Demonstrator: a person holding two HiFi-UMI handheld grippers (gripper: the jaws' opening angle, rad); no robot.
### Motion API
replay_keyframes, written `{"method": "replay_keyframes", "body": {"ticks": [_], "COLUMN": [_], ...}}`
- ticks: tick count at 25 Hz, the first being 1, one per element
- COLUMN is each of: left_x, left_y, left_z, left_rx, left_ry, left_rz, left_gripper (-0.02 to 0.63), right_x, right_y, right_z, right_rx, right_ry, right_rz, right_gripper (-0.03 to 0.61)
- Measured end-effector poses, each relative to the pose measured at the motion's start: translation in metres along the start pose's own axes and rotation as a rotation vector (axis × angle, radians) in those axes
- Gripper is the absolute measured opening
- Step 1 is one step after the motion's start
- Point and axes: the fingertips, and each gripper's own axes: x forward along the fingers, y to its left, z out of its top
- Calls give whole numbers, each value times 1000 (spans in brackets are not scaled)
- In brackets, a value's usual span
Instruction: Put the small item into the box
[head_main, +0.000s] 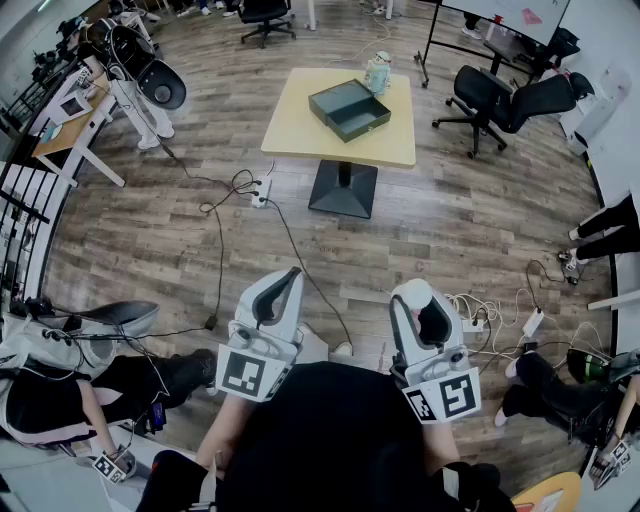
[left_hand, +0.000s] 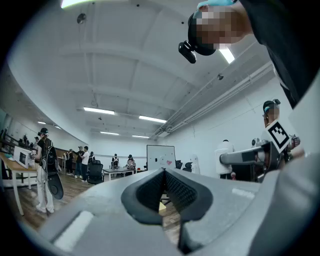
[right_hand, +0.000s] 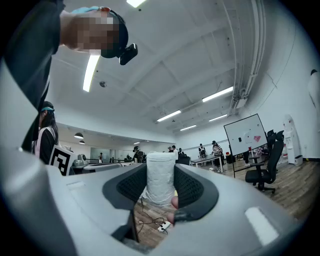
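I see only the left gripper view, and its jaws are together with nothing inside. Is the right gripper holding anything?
Observer: Yes. In the right gripper view, the right gripper is closed on a white textured cylinder, which stands upright between the pads.
Operator: And where is the box?
Observer: The head view shows the dark grey open rectangular box on a pale yellow square table, well ahead across the wooden floor.

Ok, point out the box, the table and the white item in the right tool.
Box (head_main: 345, 100): head view, its bare inner floor.
Table (head_main: 290, 130): head view, bare top left of the box.
White item (right_hand: 160, 175): right gripper view, its middle.
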Motion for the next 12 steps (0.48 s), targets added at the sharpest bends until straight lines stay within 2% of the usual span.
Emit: {"method": "replay_keyframes", "body": {"ticks": [4, 7, 12], "left_x": [0, 0, -1], "left_y": [-6, -11, -14], "left_z": [6, 6, 1], "left_rx": [17, 10, 44], "left_ry": [-13, 2, 37], "left_rz": [-6, -4, -6], "left_gripper": [2, 2, 2], "right_x": [-5, -6, -5], "right_y": [-2, -6, -10], "right_z": [1, 4, 2], "right_rx": [-6, -8, 0], "right_ry": [-1, -2, 5], "right_rz": [-2, -6, -8], "right_gripper": [170, 170, 170]}}
